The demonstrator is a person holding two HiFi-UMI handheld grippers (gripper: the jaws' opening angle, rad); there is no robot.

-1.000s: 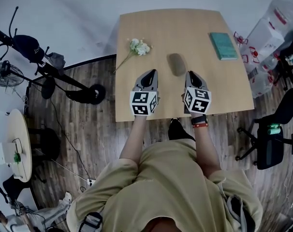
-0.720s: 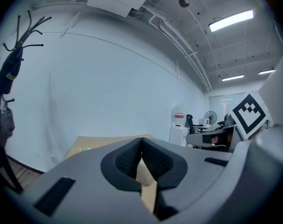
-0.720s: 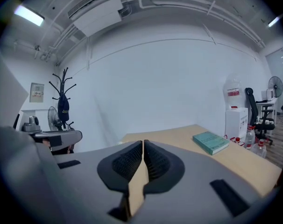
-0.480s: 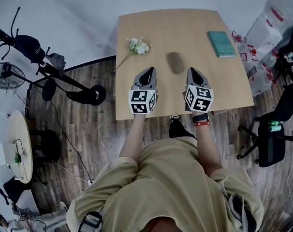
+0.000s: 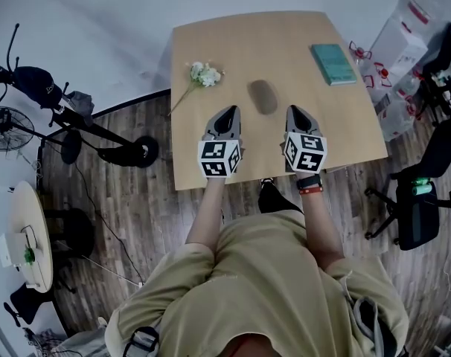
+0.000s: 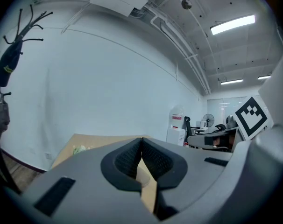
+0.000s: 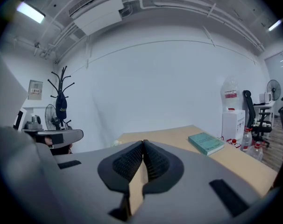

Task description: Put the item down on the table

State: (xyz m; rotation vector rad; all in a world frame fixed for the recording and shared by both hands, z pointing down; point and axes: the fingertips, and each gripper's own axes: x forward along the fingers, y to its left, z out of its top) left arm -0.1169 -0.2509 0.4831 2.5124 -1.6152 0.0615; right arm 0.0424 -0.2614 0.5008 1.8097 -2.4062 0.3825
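One bench (image 5: 210,58) carries one white flower sprig (image 5: 204,74), one teal book (image 5: 333,53) and one dark oval item (image 5: 263,97), possibly a case. There are two tools: the left tool (image 5: 228,112) and the right tool (image 5: 296,111).

Dark oval item (image 5: 263,97) flat on the tan table (image 5: 285,43), near its middle

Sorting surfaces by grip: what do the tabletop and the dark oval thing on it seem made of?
Tabletop: probably wood-look laminate or light wood, matte, even tan without glare. Dark oval thing: dull grey-brown, no shine; material too small to tell.
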